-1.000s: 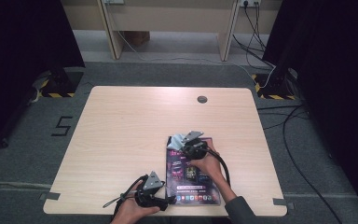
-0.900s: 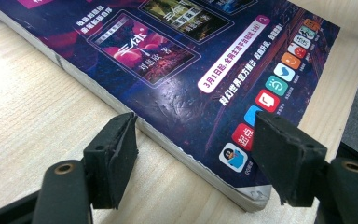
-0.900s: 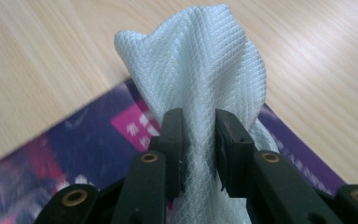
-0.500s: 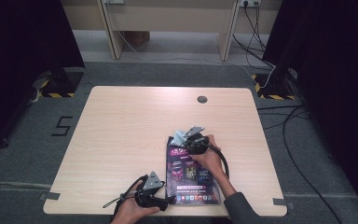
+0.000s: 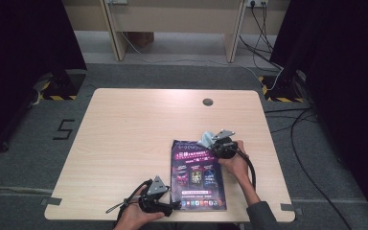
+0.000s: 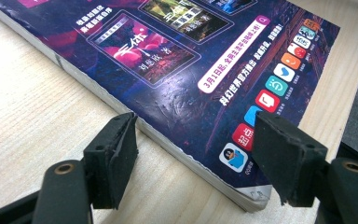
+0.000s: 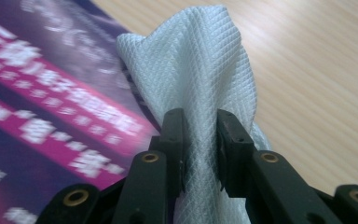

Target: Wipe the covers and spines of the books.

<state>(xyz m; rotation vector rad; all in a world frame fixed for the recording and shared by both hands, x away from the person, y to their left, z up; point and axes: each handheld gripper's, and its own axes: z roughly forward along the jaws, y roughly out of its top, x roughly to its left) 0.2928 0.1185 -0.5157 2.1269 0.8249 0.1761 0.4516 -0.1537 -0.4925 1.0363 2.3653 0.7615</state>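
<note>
A book with a dark purple cover (image 5: pixel 196 175) lies flat at the table's near right. My left gripper (image 5: pixel 172 205) stands open at its near left corner. In the left gripper view one jaw hangs over the bare wood and the other over the cover (image 6: pixel 177 70), neither pressing, with the left gripper (image 6: pixel 196 135) astride the book's edge. My right gripper (image 5: pixel 213 143) is at the book's far right corner, shut on a pale quilted cloth (image 5: pixel 205 139). In the right gripper view the cloth (image 7: pixel 200 70) rises bunched between the pads of the right gripper (image 7: pixel 200 121), touching the cover (image 7: pixel 51 93).
The light wood table (image 5: pixel 139 139) has a round cable hole (image 5: pixel 207 102) near its far edge. The book's near edge lies close to the table's front edge. Cables (image 5: pixel 297 129) trail on the grey floor at the right.
My right gripper has slid to the right along the book's far edge, carrying the cloth with it. The left gripper and the book have stayed where they were.
</note>
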